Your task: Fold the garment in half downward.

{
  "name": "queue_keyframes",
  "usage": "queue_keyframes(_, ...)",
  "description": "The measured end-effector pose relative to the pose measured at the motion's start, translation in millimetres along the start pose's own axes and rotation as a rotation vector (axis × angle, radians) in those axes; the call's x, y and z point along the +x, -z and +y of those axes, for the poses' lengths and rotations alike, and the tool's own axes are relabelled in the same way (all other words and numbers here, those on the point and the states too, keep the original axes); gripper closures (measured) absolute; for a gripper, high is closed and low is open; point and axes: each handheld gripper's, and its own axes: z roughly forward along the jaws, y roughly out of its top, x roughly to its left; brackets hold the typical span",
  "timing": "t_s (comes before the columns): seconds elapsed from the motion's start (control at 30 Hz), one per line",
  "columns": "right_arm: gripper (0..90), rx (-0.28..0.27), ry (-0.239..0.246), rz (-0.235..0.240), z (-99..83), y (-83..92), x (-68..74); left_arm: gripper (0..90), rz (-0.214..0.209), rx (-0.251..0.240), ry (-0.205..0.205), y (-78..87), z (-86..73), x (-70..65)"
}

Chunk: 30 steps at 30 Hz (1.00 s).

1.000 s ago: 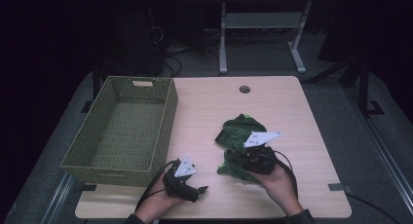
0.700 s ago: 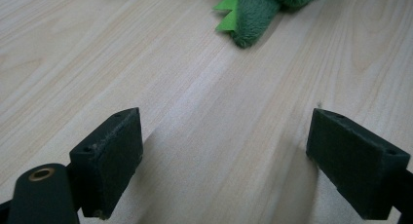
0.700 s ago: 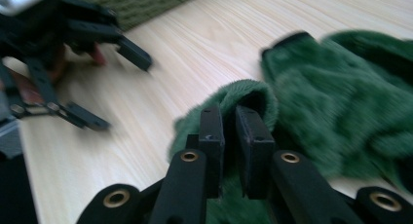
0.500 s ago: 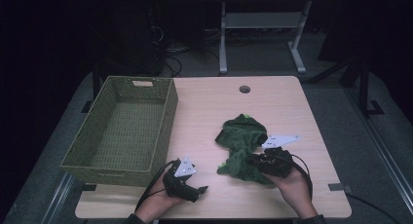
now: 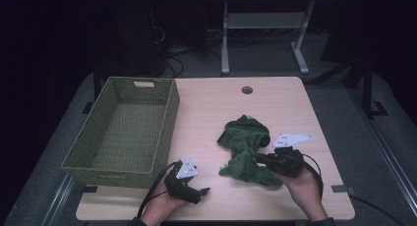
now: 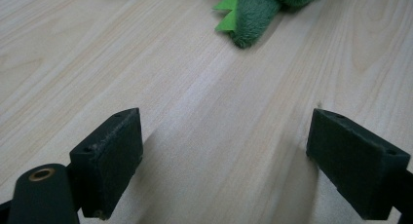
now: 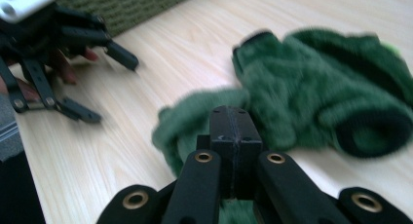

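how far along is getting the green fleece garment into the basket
Early. Done: the right hand-held gripper has shut on a fold of the fuzzy green fleece garment. In hand: the garment lies crumpled on the light wooden table. Left: carrying it to the empty olive woven basket. The left hand-held gripper waits open.

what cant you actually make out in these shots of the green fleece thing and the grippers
- Green fleece garment: crumpled; its type is unreadable in the high view, and it is blurred in the right gripper view.
- Right gripper: jaws together; whether fleece sits between the pads is hidden by the jaws themselves.
- Basket: the near inner wall is hidden by its own rim in the high view.
- Left gripper: open; the garment is cut off by the top edge.
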Motion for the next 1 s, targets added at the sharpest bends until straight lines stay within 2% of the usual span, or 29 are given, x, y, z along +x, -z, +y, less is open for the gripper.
queue_keyframes(0.07, 89.9, -0.01, 0.017, 0.009, 11.4, -7.7, 2.6, 12.6, 0.004, 0.002, -0.004, -0.2, 0.5, 0.3)
queue_keyframes(0.2, 89.9, -0.001, 0.023, 0.013, 16.7, -18.4, 2.5, 12.6, 0.004, 0.002, -0.003, -0.5, 0.8, 0.3)
queue_keyframes(0.27, 89.9, 0.029, 0.007, 0.009, 13.3, -28.9, -0.3, 12.6, 0.005, 0.006, 0.0, -0.4, 0.8, 0.1)
queue_keyframes(0.4, 89.9, 0.068, 0.001, -0.006, 4.4, -37.1, -6.0, 12.6, 0.004, 0.003, 0.005, -0.7, 0.8, -0.2)
queue_keyframes(0.43, 89.9, 0.094, -0.016, -0.006, -2.5, -42.2, -10.0, 12.6, 0.004, 0.005, 0.002, -0.6, 0.9, 0.0)
queue_keyframes(0.47, 89.9, 0.094, -0.016, -0.006, -2.5, -42.2, -10.0, 12.6, 0.004, 0.005, 0.002, -0.6, 0.9, 0.0)
queue_keyframes(0.6, 89.9, 0.155, -0.039, -0.003, -17.5, -52.8, -14.8, 12.5, 0.004, 0.004, 0.004, -1.2, 1.3, -0.1)
queue_keyframes(0.73, 89.9, 0.179, -0.042, -0.004, -23.7, -61.2, -15.2, 12.5, 0.005, 0.004, 0.007, -3.2, 3.0, -0.3)
queue_keyframes(0.9, 89.8, 0.144, -0.034, -0.003, -21.2, -53.9, -16.2, 12.4, 0.005, 0.004, 0.003, -6.3, 6.0, -0.8)
queue_keyframes(0.97, 89.0, 0.1, -0.03, -0.012, -16.6, -40.0, -15.5, 12.4, -0.005, 0.004, -0.001, -7.1, 6.6, -0.4)
queue_keyframes(1.0, 89.0, 0.1, -0.03, -0.012, -16.6, -40.0, -15.5, 12.4, -0.005, 0.004, -0.001, -7.1, 6.6, -0.4)
